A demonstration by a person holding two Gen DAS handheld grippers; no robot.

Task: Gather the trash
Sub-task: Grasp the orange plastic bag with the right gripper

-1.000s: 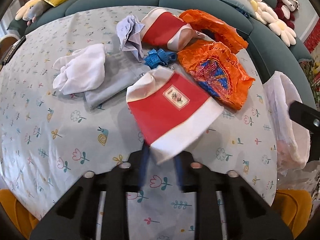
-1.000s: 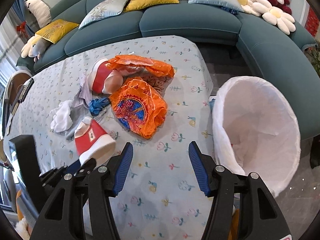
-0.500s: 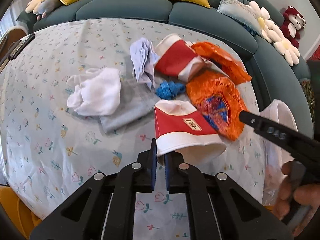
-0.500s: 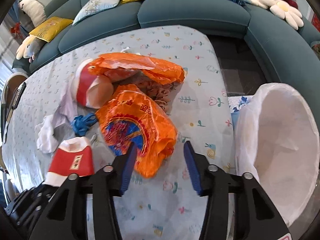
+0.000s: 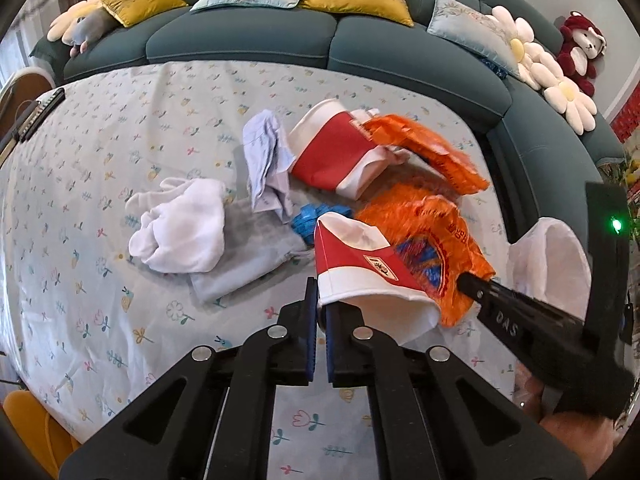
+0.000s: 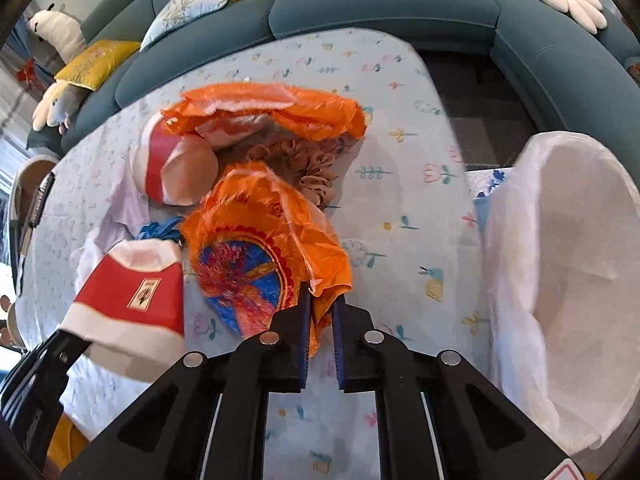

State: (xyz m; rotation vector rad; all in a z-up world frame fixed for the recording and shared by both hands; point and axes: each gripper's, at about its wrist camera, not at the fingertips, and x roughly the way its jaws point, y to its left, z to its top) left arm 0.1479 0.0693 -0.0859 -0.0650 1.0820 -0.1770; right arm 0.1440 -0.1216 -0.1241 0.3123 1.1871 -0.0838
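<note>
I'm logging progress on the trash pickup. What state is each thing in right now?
Left gripper: shut on the near cup's rim.
Near cup: lifted, tilted.
Right gripper: just closed on the near orange bag's edge.
Near orange bag: crumpled, pinched.
Far cup: on its side.
Bin bag: open.

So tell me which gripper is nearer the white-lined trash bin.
Right. The right gripper, shut on the orange bag, sits just beside the bin; the left gripper, shut on the red-and-white cup, is farther across the table.
</note>
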